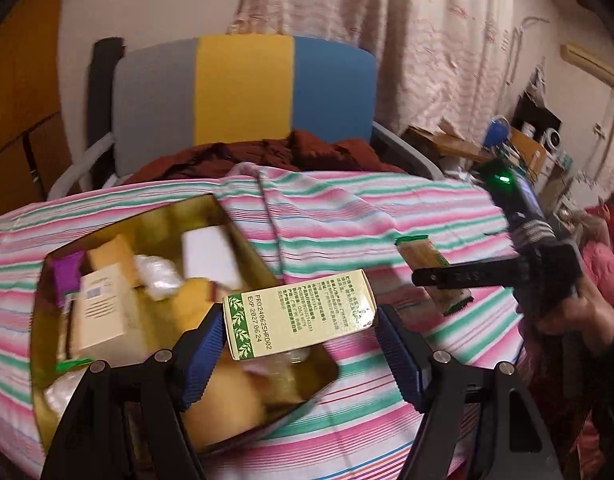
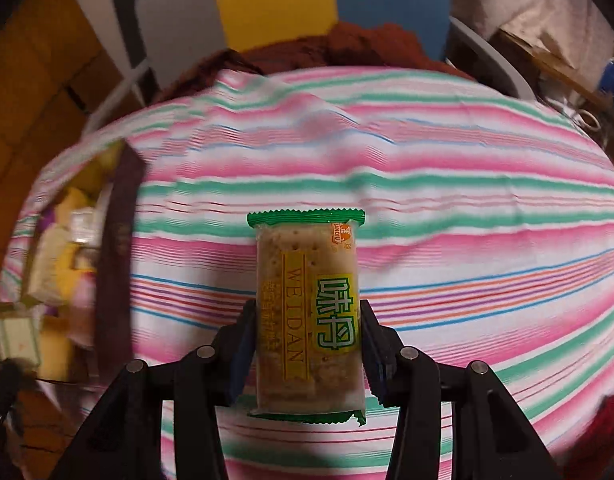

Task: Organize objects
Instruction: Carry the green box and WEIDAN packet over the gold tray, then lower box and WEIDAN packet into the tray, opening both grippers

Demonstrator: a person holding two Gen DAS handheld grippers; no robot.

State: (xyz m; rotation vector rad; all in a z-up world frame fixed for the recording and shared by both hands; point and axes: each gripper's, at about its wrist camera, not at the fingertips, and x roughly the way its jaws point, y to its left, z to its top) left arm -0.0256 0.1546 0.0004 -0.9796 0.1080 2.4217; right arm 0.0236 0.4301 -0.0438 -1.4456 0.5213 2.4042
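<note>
On the left, an open gold metal tin sits on the striped pink, green and white cloth that covers the surface. Inside the tin lie a purple packet, a cream box with a barcode, a white box and some yellow things, a bit blurry.

The left hand-held gripper is over the near side of the tin. It holds a small pale yellow cardboard box with green leaf edges between its blue pads. The box lies flat and its long side runs left to right, from one pad to the other, tilted up a little on the right.

Further right, the right hand-held gripper is held above the striped cloth, away from the tin. It is closed on a clear cracker packet with green ends. The packet's long side points straight ahead, away from the gripper, and its far end sticks out past the fingers.

Behind the surface stands a chair with a grey, yellow and blue back.
</note>
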